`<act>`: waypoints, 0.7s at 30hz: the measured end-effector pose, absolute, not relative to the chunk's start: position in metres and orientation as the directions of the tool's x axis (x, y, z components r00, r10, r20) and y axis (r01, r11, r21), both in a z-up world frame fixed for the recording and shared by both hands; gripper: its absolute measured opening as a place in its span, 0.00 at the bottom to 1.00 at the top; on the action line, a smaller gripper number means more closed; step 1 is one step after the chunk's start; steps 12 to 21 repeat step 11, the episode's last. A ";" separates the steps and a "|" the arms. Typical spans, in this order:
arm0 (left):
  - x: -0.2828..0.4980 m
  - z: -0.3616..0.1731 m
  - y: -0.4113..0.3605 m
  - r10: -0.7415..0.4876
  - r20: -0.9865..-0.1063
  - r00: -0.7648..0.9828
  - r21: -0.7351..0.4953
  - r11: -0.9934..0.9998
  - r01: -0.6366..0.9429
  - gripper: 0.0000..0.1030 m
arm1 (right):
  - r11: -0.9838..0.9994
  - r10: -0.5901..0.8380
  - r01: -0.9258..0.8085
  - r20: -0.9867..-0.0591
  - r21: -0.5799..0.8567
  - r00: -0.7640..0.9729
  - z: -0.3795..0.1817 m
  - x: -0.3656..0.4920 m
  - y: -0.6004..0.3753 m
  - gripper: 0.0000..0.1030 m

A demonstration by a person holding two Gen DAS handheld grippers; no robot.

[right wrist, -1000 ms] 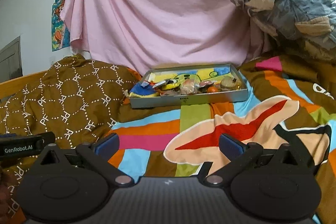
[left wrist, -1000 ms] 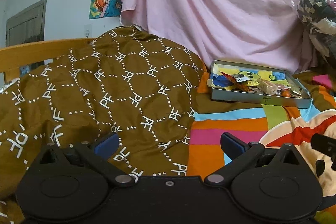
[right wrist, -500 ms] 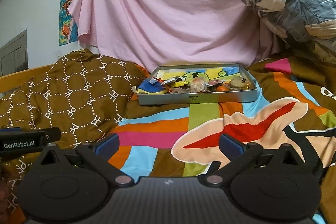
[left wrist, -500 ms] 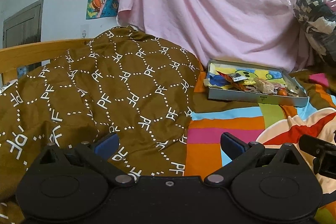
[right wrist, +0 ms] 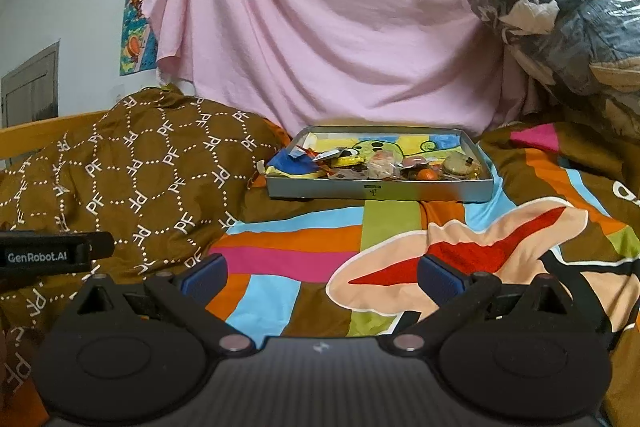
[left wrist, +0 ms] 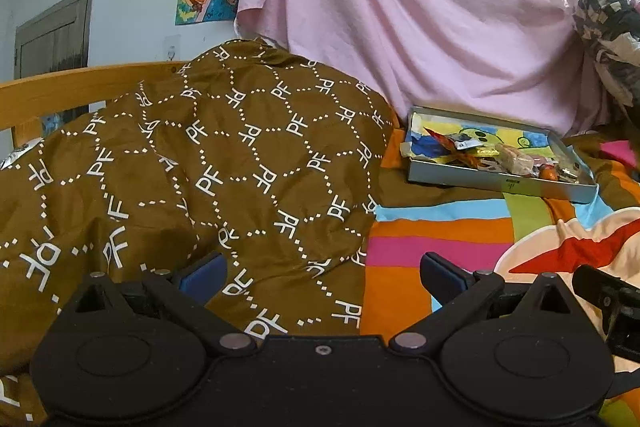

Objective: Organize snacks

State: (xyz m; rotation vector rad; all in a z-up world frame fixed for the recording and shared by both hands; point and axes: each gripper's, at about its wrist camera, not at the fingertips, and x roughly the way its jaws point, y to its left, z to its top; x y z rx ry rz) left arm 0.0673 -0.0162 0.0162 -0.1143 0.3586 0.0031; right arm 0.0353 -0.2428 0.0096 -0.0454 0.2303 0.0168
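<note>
A shallow grey tray [right wrist: 420, 189] [left wrist: 460, 183] with a colourful cartoon bottom lies on the bed at the far side. Several wrapped snacks [right wrist: 380, 165] [left wrist: 500, 157] are piled along its near edge. My right gripper [right wrist: 322, 275] is open and empty, low over the striped bedsheet, well short of the tray. My left gripper [left wrist: 322, 273] is open and empty, over the brown quilt, to the left of the tray and far from it. The left gripper's body also shows at the left edge of the right wrist view [right wrist: 52, 253].
A bunched brown patterned quilt [left wrist: 192, 163] fills the left of the bed. A colourful striped bedsheet [right wrist: 304, 251] covers the rest. A pink cloth [right wrist: 340, 27] hangs behind. A plastic-wrapped bundle of clothes [right wrist: 560, 7] sits at the right. A wooden bed rail [left wrist: 60, 95] runs along the left.
Both grippers have swung slightly left, so the tray sits further right in each view. Both stay open and empty.
</note>
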 end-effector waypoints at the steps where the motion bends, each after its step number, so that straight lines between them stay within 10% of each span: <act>1: 0.067 0.016 -0.016 -0.017 -0.351 0.936 -0.110 0.994 -0.023 0.99 | 0.998 0.012 -0.024 -0.228 -0.049 0.973 0.009 0.035 -0.242 1.00; 21: 0.067 0.016 -0.017 -0.016 -0.357 0.934 -0.110 0.994 -0.025 0.99 | 0.996 0.024 -0.041 -0.223 -0.073 0.974 0.009 0.034 -0.239 1.00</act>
